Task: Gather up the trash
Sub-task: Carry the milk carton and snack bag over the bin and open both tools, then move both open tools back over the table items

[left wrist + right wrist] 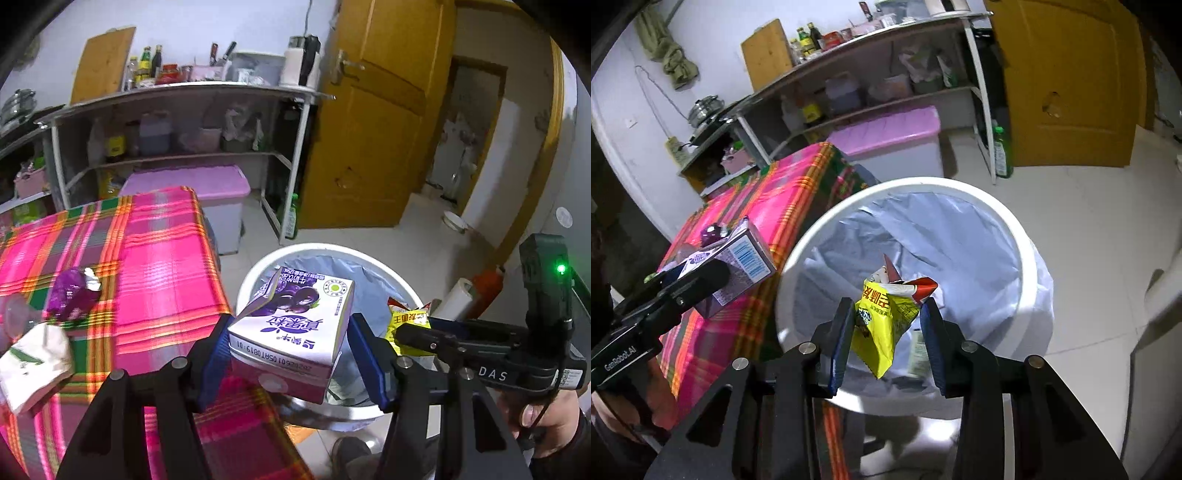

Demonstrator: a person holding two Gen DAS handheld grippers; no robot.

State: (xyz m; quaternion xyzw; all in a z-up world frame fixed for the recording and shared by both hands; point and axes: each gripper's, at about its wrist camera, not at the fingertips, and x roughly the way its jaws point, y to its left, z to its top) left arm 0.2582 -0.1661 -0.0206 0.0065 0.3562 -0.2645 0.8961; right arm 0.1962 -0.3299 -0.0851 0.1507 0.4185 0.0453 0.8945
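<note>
My left gripper (pixel 290 325) is shut on a purple-and-white milk carton (pixel 295 314), which hangs over the near rim of a white trash bin (pixel 258 273) lined with a pale blue bag. In the right wrist view my right gripper (pixel 887 306) is shut on a yellow snack wrapper (pixel 882 321) above the open bin (pixel 923 184). The carton (pixel 746 258) shows there at the left, beside the bin. On the plaid-covered table (pixel 166 240) lie a purple wrapper (pixel 72 293) and a crumpled white packet (pixel 35 358).
The bin stands on the tiled floor against the table's corner. Behind it are a pink-lidded storage box (pixel 192 181), a metal shelf rack (pixel 184 92) full of bottles, a green bottle (pixel 291 214) on the floor and a yellow door (pixel 376 129). A hand (pixel 546 413) holds the right gripper's handle.
</note>
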